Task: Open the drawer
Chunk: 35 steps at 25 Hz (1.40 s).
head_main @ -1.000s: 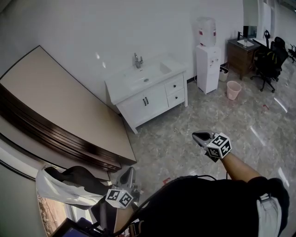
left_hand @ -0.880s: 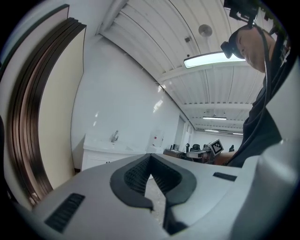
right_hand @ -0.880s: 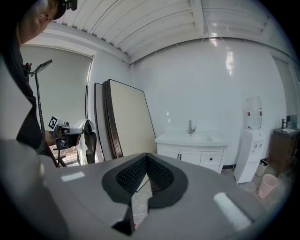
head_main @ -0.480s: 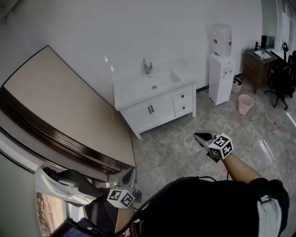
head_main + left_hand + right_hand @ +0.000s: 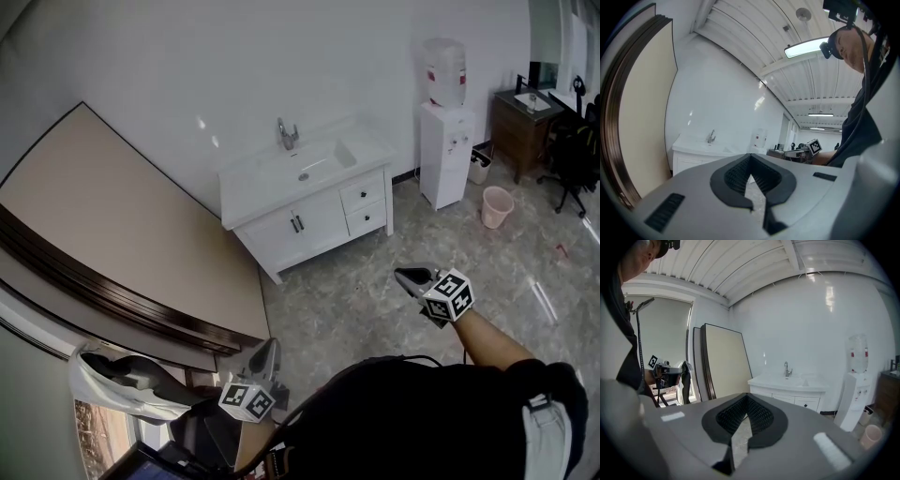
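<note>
Across the last second the whole room has slid in the head view. The white vanity cabinet (image 5: 281,220) and the water dispenser (image 5: 444,150) have drifted right and then partly back, while both grippers have kept their places against the person's body. That suggests the person has been walking and turning with the tools carried along, not reaching. For the task this reads as approach only: the cabinet stands well apart across open floor, and nothing has been touched. The right gripper (image 5: 405,275) is held out ahead with its jaws pressed together on nothing, and the left gripper (image 5: 267,349), low at the person's side, shows the same closed, empty pair. Either would have to open before taking a handle. The task's thing sits at the cabinet's right end, beside the two doors and below the sink (image 5: 314,164). An upper drawer (image 5: 360,195) is stacked over a lower drawer (image 5: 367,217) (the task does not say which). Both fronts are flush, so both are closed, and they face out into the room toward the person. Each front's long axis is horizontal along the cabinet face, rising to the right in the head view. Each seems to carry a small dark knob, though that is too small to be sure of.
</note>
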Tool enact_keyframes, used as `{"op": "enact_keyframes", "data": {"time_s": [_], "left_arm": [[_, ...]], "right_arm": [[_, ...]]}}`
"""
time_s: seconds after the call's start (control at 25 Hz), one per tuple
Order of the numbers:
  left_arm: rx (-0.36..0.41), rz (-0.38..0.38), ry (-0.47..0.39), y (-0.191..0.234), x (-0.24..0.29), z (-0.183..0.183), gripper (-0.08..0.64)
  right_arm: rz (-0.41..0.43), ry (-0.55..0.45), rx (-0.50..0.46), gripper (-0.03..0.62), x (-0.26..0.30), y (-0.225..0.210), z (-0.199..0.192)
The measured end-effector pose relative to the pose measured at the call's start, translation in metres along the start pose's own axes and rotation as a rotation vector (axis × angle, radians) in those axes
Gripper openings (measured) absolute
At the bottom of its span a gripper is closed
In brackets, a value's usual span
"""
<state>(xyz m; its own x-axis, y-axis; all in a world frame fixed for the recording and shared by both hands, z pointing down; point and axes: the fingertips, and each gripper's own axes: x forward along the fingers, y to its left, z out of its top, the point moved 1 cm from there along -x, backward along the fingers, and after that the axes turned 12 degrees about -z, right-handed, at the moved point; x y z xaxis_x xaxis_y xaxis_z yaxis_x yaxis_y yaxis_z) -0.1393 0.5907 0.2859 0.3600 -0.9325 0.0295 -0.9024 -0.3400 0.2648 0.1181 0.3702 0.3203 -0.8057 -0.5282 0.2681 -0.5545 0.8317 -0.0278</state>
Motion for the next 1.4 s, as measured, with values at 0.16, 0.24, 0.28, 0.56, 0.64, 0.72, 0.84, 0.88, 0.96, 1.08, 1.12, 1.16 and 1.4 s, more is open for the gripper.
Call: {"op": "enact_keyframes", "data": {"time_s": [0.16,0.24,0.28,0.56,0.64,0.72,0.84,0.88,0.96,1.08,1.12,1.16,1.4], "left_arm": [[-0.016,-0.022,0.001,0.02,0.015,0.001,-0.005],[-0.018,-0.042,0.006,0.034,0.023,0.006,-0.005],[-0.017,-0.054,0.007,0.043,0.027,0.011,-0.005],[0.011,-0.12,-0.015,0.119,0.031,0.034,-0.005],[0.017,-0.131,-0.018,0.144,0.028,0.055,-0.005],[0.021,-0.137,-0.016,0.17,0.022,0.071,-0.005],[0.021,-0.143,-0.006,0.208,0.011,0.078,-0.005],[0.018,-0.143,-0.002,0.22,0.007,0.079,-0.005],[0.01,-0.145,0.004,0.243,0.003,0.082,-0.005],[0.004,-0.155,0.012,0.272,0.0,0.084,-0.005],[0.004,-0.158,0.015,0.28,0.0,0.085,-0.005],[0.003,-0.158,0.016,0.289,-0.001,0.086,-0.005],[-0.021,-0.133,0.016,0.327,-0.003,0.084,-0.005]], "right_arm": [[-0.025,0.012,0.003,-0.005,0.014,-0.01,0.003],[-0.041,0.017,0.002,-0.005,0.025,-0.011,0.007],[-0.05,0.019,0.001,-0.005,0.031,-0.012,0.012],[-0.116,-0.01,-0.016,-0.005,0.084,0.005,0.038],[-0.133,-0.015,-0.016,-0.005,0.103,0.014,0.058],[-0.145,-0.016,-0.014,-0.005,0.123,0.025,0.072],[-0.154,-0.015,-0.006,-0.005,0.156,0.045,0.078],[-0.156,-0.014,-0.003,-0.005,0.167,0.051,0.081],[-0.159,-0.013,0.003,-0.005,0.189,0.062,0.085],[-0.152,-0.008,0.004,-0.005,0.218,0.077,0.088],[-0.15,-0.003,0.005,-0.005,0.227,0.082,0.088],[-0.148,0.004,0.006,-0.005,0.236,0.085,0.087],[-0.126,0.03,0.006,-0.005,0.279,0.092,0.086]]}}
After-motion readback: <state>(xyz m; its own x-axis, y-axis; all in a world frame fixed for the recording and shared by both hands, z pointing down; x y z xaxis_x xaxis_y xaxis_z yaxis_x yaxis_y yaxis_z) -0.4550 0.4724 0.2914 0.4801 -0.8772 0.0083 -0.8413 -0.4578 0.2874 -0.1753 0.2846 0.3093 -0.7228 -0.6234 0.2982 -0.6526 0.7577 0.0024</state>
